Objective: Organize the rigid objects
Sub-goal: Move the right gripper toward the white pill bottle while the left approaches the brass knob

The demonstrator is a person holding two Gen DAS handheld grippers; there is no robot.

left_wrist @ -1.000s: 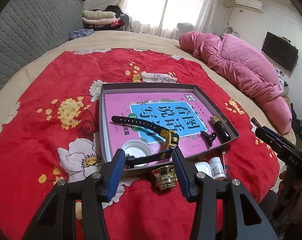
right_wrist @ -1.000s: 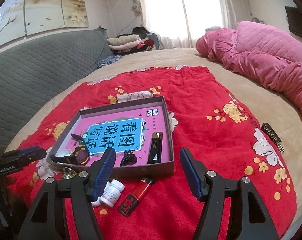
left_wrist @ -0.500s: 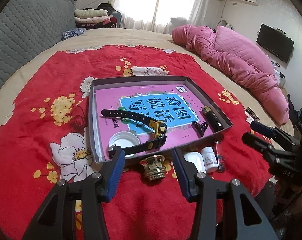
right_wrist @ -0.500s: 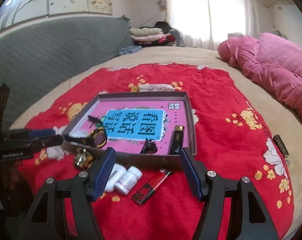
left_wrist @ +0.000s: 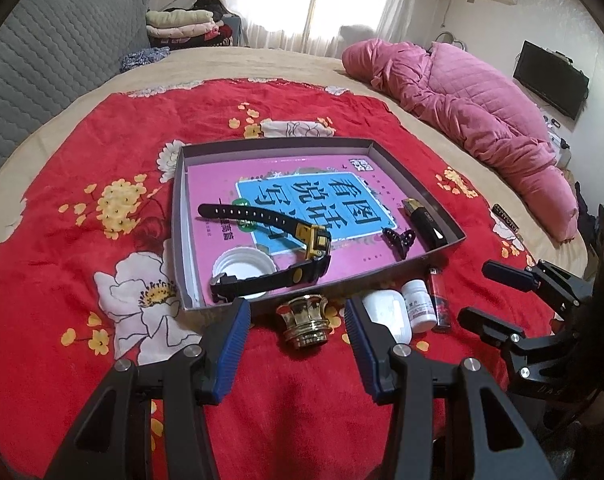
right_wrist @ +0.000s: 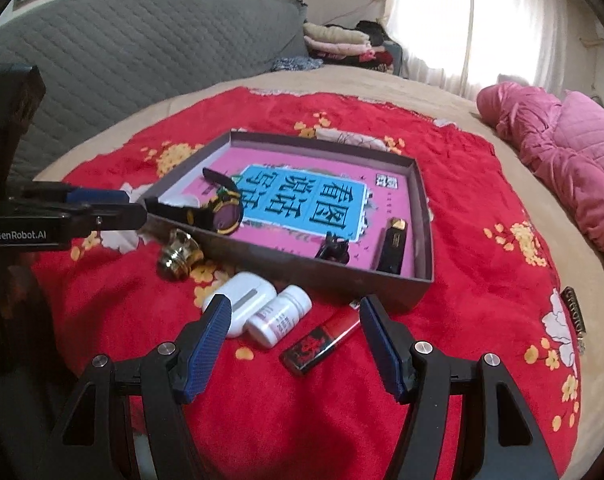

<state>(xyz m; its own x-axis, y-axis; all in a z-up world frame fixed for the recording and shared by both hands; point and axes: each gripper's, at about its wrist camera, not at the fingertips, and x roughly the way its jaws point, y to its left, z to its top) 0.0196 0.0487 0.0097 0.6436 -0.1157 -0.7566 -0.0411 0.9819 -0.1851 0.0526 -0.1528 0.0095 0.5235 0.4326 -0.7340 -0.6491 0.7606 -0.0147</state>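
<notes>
Right wrist: right gripper (right_wrist: pixel 295 344) spread, empty, above bottle (right_wrist: pixel 278 315) beside box (right_wrist: pixel 326 280); light, slippery (grip mid-body). Left gripper (left_wrist: pixel 297 338) also spread, empty.

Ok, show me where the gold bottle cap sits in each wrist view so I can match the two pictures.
Left wrist view: gold bottle cap at lower centre, on the red blanket between the two blue pads, just in front of the box's near wall.
Right wrist view: the cap at middle left, on the blanket beside the box's near-left edge.
Shared landmark: the black and yellow watch in the box, close behind the cap.
</notes>
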